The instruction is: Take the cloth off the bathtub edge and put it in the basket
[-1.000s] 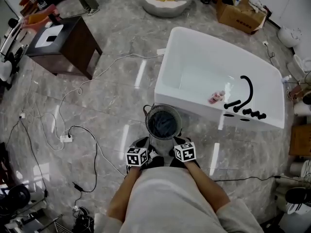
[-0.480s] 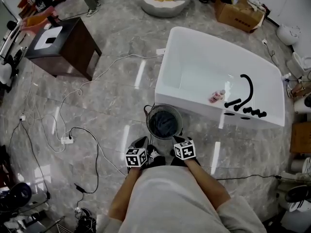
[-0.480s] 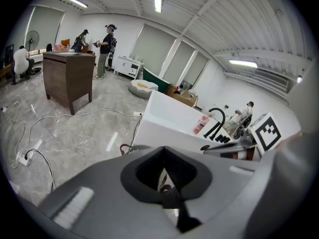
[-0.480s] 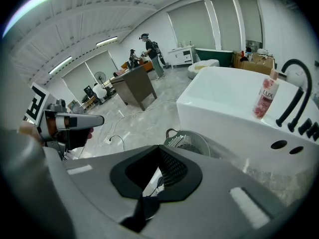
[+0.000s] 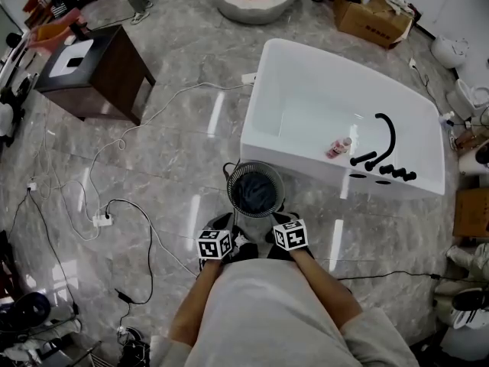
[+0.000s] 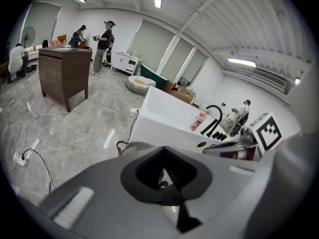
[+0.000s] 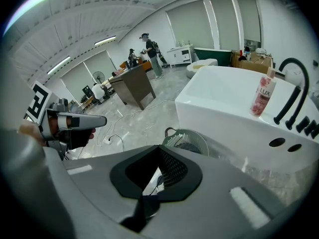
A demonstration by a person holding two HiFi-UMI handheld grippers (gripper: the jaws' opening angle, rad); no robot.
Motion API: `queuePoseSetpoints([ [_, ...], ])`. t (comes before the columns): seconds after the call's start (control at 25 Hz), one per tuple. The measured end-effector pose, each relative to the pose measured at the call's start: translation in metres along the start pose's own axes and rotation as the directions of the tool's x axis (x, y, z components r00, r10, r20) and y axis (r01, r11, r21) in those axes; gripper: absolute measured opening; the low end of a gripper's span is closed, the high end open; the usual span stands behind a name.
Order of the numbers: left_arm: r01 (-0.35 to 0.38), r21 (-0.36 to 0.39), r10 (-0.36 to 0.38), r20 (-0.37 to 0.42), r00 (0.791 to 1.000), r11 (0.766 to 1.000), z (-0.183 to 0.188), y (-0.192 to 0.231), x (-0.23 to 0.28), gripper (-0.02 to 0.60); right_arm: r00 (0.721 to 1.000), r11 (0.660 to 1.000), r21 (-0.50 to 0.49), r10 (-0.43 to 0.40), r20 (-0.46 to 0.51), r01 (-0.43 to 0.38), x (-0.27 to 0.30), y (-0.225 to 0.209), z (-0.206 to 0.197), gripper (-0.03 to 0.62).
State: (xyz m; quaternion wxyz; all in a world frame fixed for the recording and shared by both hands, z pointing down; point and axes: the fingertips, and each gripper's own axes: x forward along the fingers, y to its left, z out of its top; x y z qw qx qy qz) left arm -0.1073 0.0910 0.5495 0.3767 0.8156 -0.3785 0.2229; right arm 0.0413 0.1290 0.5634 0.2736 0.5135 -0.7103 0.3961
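Lying bundled in the basket [image 5: 231, 182] beside the bathtub [image 5: 306, 105] is the dark cloth [image 5: 255, 193]; left tongs [image 5: 222, 223] and right tongs [image 5: 282, 220] hang nearby, both closed, empty.

Bathtub [image 5: 306, 90]: plain white. Faucet [image 5: 388, 138]: black. Bottle [image 5: 341, 147]: pink. Basket [image 5: 229, 183]: grey, slatted wall. Cloth [image 5: 254, 193]: dark blue. Floor [image 5: 168, 151]: grey marble with pale veins, glossy. Cabinet [image 5: 114, 79]: dark brown, with a white top. Marker cubes [image 5: 215, 245]: black-and-white squares. Cardboard box [image 5: 370, 17]: brown.
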Motion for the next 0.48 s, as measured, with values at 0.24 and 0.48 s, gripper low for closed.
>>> queuePoseSetpoints([
  [0.24, -0.006, -0.012, 0.006, 0.012, 1.000, 1.000, 0.004, 0.005, -0.005, 0.058, 1.000, 1.000, -0.003, 0.004, 0.004, -0.004, 0.000, 0.005, 0.002, 0.002],
  [0.48, -0.015, -0.038, 0.016, 0.018, 1.000, 0.999, 0.002, 0.014, -0.007, 0.058, 1.000, 1.000, 0.007, 0.004, 0.006, -0.004, 0.003, 0.006, 0.001, 0.002],
])
